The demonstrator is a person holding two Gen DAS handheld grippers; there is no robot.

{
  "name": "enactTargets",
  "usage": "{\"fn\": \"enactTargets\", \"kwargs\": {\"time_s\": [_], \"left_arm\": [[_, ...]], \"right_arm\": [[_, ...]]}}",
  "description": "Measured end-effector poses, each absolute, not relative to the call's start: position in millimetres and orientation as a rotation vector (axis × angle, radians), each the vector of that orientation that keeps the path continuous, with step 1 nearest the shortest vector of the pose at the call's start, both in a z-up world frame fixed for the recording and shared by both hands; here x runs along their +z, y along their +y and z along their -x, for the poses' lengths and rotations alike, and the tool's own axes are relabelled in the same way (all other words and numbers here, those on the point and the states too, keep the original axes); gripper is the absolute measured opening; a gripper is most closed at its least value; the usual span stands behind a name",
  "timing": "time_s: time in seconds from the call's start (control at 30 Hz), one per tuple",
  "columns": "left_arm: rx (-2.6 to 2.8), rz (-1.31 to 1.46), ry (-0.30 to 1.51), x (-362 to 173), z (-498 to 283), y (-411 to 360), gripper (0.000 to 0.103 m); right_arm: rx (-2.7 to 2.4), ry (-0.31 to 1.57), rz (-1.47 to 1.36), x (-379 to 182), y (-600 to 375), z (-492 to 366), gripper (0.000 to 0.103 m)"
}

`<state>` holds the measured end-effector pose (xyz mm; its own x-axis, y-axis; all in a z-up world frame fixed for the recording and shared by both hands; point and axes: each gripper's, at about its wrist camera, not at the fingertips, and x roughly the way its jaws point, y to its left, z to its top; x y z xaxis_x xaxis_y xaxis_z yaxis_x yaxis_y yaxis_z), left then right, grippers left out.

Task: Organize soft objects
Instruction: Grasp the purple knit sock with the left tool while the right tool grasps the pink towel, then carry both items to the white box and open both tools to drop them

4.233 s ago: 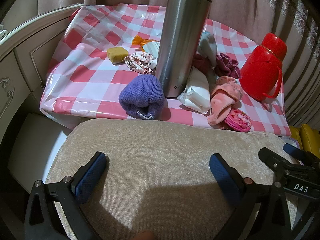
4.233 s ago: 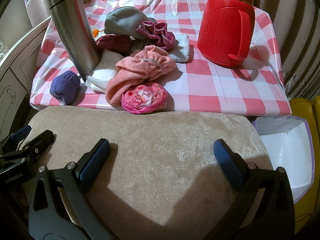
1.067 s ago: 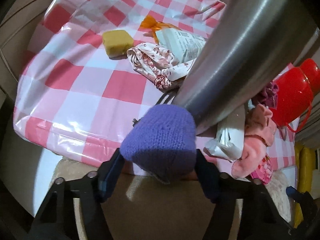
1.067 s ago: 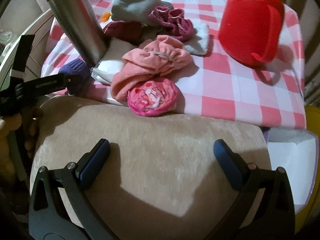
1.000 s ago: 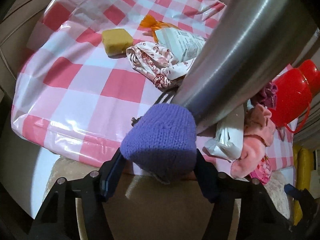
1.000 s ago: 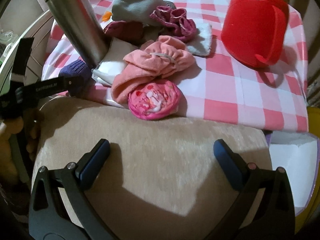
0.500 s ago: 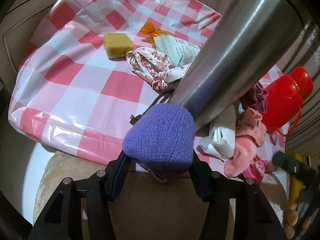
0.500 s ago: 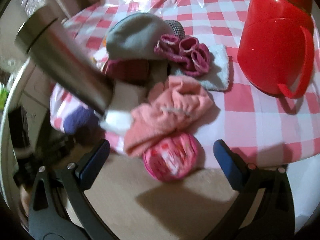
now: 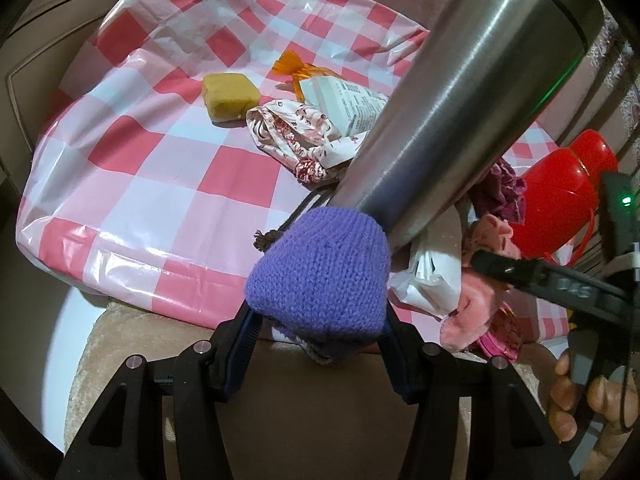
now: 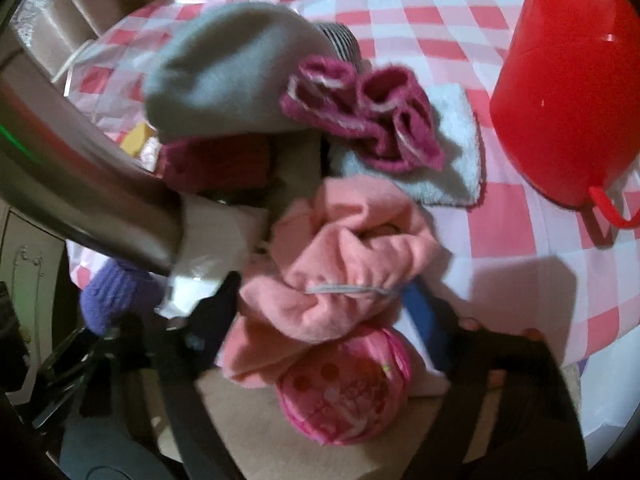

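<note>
The flask (image 9: 460, 112) is brushed metal with a dull satin sheen. The tablecloth (image 9: 132, 184) is thin, glossy plastic, creased and catching highlights. The purple hat (image 9: 320, 276) is ribbed wool knit, matt. The sponge (image 9: 230, 96) looks porous and matt. The packet (image 9: 352, 106) is printed paper or film; its orange wrapper (image 9: 298, 70) is shiny and see-through. The jug (image 10: 568, 80) is smooth, glossy red plastic. The pink cloth (image 10: 344, 264) is soft fleece, the grey hat (image 10: 228, 76) matt felt-like fabric, the white towel (image 10: 452, 152) fuzzy terry. The cushion (image 9: 340, 420) is short-pile velvet.
</note>
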<state>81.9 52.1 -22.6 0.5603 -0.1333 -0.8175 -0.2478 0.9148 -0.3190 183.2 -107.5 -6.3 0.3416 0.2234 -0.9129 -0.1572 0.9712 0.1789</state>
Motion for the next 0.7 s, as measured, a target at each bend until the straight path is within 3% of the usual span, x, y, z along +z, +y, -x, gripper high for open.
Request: {"fn": "enactTargets", "kwargs": {"time_s": [0.03,0.1,0.2,0.3,0.7], "left_arm": [[0.071,0.428,0.980,-22,-82,52,0.057],[0.073,0.424,0.978,-21,-82,52,0.057],[0.082,0.414,0.957,-17,-78,51,0.057],[0.088,0.412,0.915,-10,-71,51,0.057],[0.101,0.374,0.783,21,-40,38,0.057]], "right_arm": [[0.246,1.209,-0.071,-10,-110,-185,0.072],[0.262,1.209,-0.093,-12,-113,-185,0.056],[0.276,1.171,-0.117,-5,-120,-179,0.040],[0.300,1.132,-0.156,3,-128,-173,0.036],[0.289,0.982,-0.189,45,-162,-136,0.035]]}}
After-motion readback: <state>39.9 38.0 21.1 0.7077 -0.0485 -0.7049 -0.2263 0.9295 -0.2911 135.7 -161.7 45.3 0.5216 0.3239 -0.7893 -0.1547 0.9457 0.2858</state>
